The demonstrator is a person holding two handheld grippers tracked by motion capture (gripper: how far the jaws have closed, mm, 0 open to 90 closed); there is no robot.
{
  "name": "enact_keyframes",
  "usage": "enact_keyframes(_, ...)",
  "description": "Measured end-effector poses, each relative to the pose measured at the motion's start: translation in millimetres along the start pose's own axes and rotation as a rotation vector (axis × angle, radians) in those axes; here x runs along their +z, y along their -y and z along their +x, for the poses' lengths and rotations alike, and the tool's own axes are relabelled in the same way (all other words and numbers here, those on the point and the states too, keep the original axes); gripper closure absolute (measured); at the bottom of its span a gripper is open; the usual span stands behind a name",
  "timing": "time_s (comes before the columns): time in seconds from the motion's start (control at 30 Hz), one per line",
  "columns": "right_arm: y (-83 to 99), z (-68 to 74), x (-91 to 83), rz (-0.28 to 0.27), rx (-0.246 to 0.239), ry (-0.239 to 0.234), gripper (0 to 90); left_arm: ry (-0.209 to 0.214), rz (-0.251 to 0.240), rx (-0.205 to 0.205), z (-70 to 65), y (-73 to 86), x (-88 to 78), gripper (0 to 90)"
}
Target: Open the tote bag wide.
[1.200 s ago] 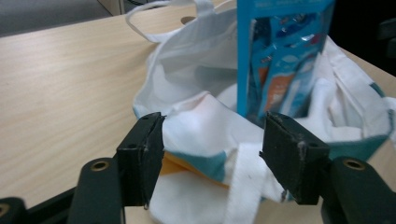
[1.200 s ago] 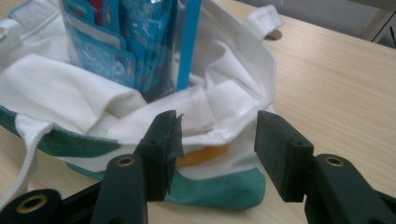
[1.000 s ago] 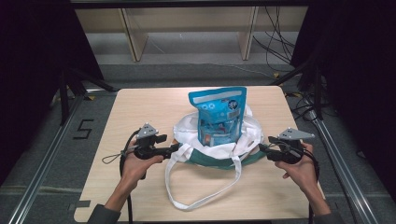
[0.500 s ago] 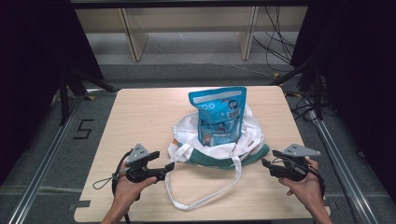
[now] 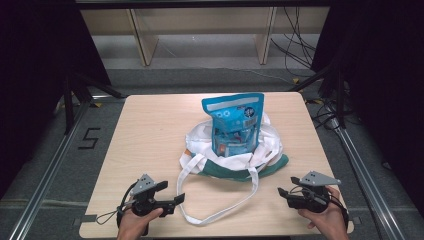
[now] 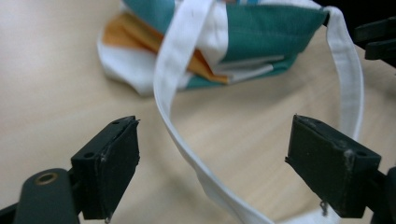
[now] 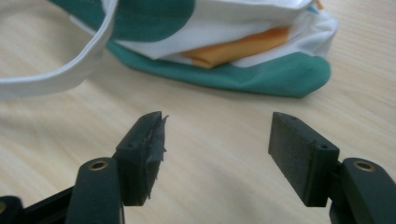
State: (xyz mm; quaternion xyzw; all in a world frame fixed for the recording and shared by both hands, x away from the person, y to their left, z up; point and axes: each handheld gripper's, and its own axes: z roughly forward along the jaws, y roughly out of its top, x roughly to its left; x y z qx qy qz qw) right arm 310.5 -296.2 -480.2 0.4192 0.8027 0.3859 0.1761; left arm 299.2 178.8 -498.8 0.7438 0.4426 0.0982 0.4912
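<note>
A blue pouch (image 5: 234,125) stands upright in a slumped white and green tote bag (image 5: 265,164) at the middle of the table (image 5: 150,130). The bag's long white strap (image 5: 235,205) loops toward the near edge. My left gripper (image 5: 170,192) hovers near the front left, and its jaws have just been opening. In the left gripper view the strap (image 6: 173,84) runs between the wide jaws of the left gripper (image 6: 215,126), untouched by either pad. My right gripper (image 5: 284,196) sits at the front right. Its jaws have also just been opening, and the right gripper (image 7: 219,119) has only bare tabletop between them, short of the bag (image 7: 261,74).
Wooden shelving (image 5: 200,30) stands behind the table, and cables (image 5: 300,45) lie on the floor at the back right. Metal rails (image 5: 50,170) run along both sides of the table. A mark "5" (image 5: 90,138) is on the floor to the left.
Both hands have drawn back from the bag's sides toward the near table edge and sunk lower. Both pairs of jaws stand wider than before.
</note>
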Motion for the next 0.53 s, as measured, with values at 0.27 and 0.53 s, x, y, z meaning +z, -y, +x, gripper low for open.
enact_keyframes(0.27,14.2,10.2,3.2,0.055,-0.054,0.002,34.7,-0.044,0.045,0.115,-6.5,2.0,3.8,16.1)
enact_keyframes(0.53,14.9,10.1,8.8,0.08,-0.084,0.004,33.3,-0.038,0.051,0.135,-5.4,1.4,6.0,16.1)
